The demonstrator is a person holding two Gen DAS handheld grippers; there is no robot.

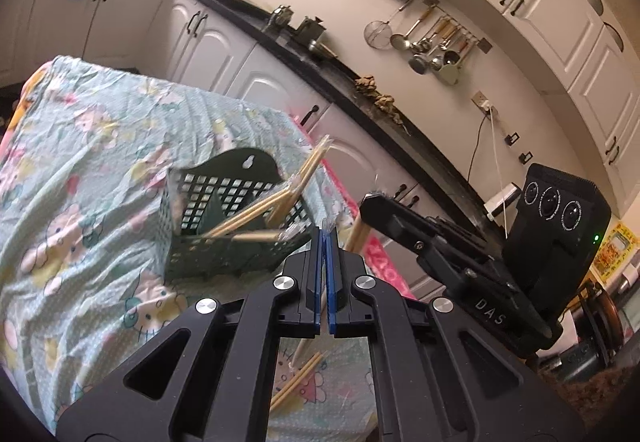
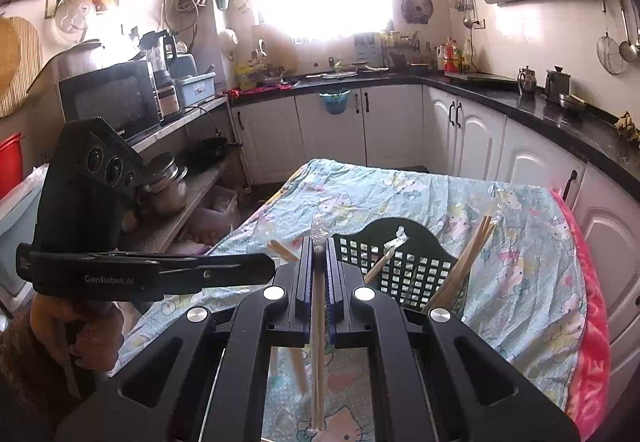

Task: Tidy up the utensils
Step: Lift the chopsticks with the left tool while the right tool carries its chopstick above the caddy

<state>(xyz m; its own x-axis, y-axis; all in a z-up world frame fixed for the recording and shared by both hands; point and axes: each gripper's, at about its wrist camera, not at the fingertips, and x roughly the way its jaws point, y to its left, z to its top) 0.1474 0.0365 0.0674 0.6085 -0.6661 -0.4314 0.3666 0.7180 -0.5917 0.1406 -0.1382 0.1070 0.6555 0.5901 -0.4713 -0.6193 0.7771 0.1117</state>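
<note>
right hand-held gripper pinches one wrapped pair of chopsticks between its blue pads, the pair running lengthwise along the fingers, its clear wrapper tip poking out past the fingertips and its other end trailing back under the body toward the camera. left hand-held gripper has its jaws pressed together; a scrap of clear film seems to sit at the very tips, but whether it grips anything cannot be told from this view.

the green perforated basket stands on the counter, which is draped in a pale cartoon-print cloth. it lies just ahead of the right hand-held gripper and a little to its right, and below it; from the left one it lies ahead and to the left. several wrapped chopstick pairs already lean inside it, tips up against the far corner, with another lying slantwise across it. a few loose pairs rest on the cloth beneath the two tools.

judged from this, the right hand is the one carrying a load and looks the nearer to the basket. its pair points forward over the near rim, so the coming move likely calls for tipping that long axis downward into the open top before letting go.
</note>
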